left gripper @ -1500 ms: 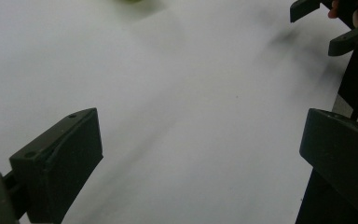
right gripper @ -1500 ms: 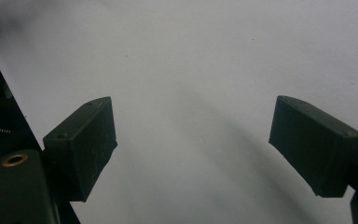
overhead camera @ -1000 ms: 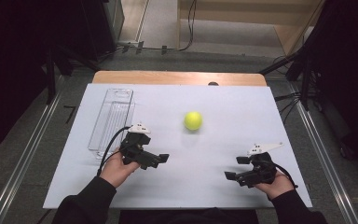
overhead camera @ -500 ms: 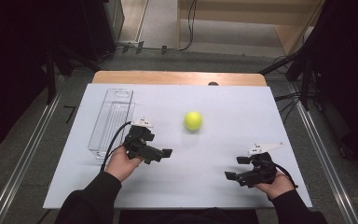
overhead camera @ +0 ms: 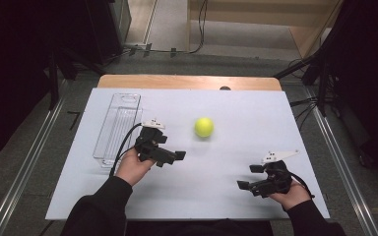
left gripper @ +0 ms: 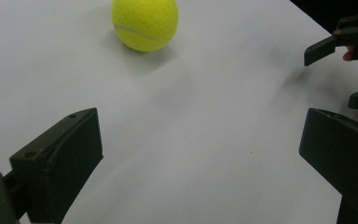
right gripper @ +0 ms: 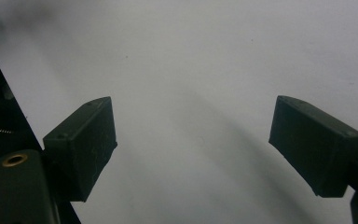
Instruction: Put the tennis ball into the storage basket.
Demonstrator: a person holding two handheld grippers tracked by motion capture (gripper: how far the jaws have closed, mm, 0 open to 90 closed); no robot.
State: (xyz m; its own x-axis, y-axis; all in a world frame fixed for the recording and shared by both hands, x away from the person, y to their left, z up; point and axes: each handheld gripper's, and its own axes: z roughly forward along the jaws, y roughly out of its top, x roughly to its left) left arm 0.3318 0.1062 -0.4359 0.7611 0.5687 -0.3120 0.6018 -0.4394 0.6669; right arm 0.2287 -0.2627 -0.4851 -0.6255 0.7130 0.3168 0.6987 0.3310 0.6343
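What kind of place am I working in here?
Likely a lab recording setup, not a home: a white-topped table with metal rails beside it, cables on the floor, and just a tennis ball and clear tray as props.

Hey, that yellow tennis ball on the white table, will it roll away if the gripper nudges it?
Probably. The tennis ball is round and sits free on the flat white table, so a sideways nudge would likely roll it. Its fuzzy felt should grip well, and it looks light. The left gripper is open and apart from it.
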